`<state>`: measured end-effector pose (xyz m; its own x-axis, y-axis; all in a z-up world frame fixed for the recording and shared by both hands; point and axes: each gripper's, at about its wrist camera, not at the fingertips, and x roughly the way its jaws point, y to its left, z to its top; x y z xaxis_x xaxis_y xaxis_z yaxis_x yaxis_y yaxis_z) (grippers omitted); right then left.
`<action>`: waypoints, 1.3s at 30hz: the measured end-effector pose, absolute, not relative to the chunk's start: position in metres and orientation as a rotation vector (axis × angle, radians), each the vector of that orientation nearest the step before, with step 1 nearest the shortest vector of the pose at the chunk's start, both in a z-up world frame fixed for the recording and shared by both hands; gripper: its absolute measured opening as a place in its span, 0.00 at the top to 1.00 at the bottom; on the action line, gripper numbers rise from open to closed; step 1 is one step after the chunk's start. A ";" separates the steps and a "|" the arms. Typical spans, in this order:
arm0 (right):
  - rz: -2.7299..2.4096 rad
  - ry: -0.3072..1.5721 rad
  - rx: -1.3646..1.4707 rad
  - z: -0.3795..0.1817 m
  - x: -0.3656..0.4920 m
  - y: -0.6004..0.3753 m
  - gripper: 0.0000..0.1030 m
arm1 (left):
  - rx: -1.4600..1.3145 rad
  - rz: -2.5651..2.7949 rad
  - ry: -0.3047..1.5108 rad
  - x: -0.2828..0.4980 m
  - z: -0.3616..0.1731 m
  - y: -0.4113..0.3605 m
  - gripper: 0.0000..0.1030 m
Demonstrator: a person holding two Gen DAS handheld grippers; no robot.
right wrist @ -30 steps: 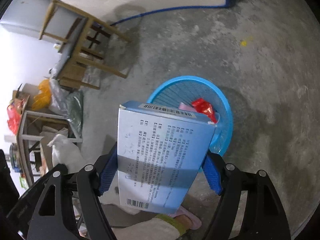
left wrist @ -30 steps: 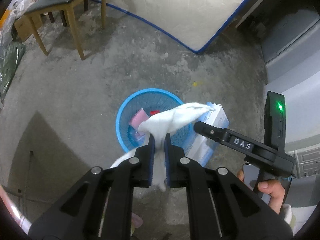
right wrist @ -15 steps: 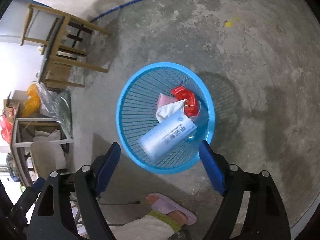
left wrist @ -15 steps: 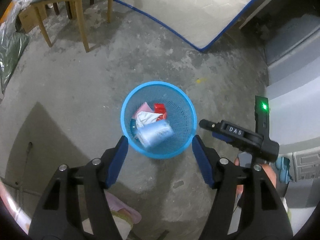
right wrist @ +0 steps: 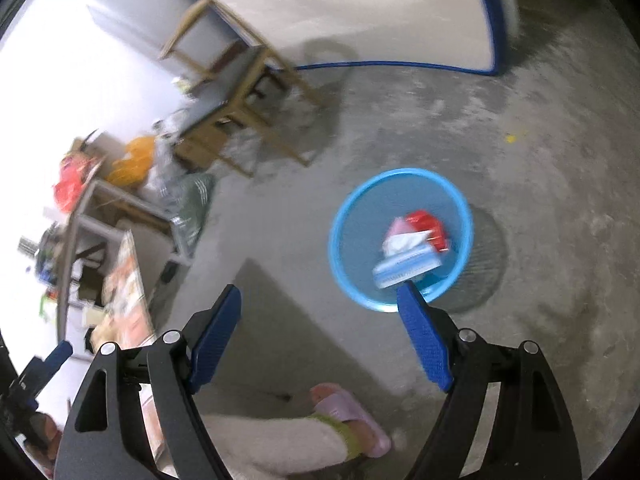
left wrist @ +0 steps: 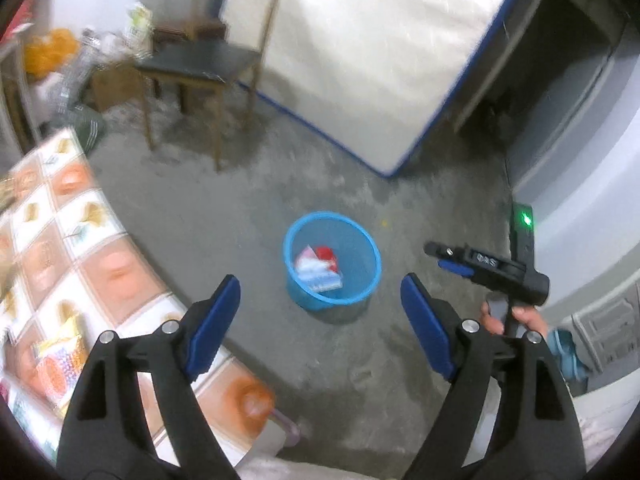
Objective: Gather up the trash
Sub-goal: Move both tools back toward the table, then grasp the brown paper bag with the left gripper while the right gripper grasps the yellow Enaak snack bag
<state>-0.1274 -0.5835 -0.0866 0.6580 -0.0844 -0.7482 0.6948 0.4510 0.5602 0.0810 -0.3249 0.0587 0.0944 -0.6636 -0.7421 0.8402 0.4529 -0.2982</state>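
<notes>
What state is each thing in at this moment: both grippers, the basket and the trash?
left gripper: open, jaws have just been opening, nothing between the fingers.
right gripper: open, nothing between the fingers.
blue basket: upright on the floor, holding trash.
pale blue box: lying in the basket.
white tissue: crumpled in the basket.

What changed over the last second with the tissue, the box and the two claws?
Left claw has just opened, letting go of the white tissue; right claw released the light blue cardboard box. Both now lie in the blue mesh plastic bin, and both claws pulled back, empty. The bin stayed put.
</notes>
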 end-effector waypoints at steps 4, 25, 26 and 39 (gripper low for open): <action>-0.380 0.685 0.950 -0.050 -0.104 -0.527 0.24 | 0.176 -1.031 0.879 0.088 0.078 -0.248 0.23; 0.105 0.936 0.733 -0.022 0.111 -0.303 0.24 | 0.086 -0.650 0.938 0.255 0.116 -0.025 0.22; 0.098 0.945 0.720 -0.024 0.117 -0.298 0.24 | 0.129 -0.629 0.959 0.272 0.112 -0.032 0.22; 0.028 1.045 0.601 -0.050 0.153 -0.293 0.30 | 0.244 -0.500 1.314 0.430 -0.018 -0.095 0.23</action>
<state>0.1528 -0.2934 -0.0501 0.5164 0.2996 -0.8022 0.2561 0.8399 0.4785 0.4297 -0.0949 -0.0177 0.1686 -0.2115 -0.9627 0.4817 0.8698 -0.1067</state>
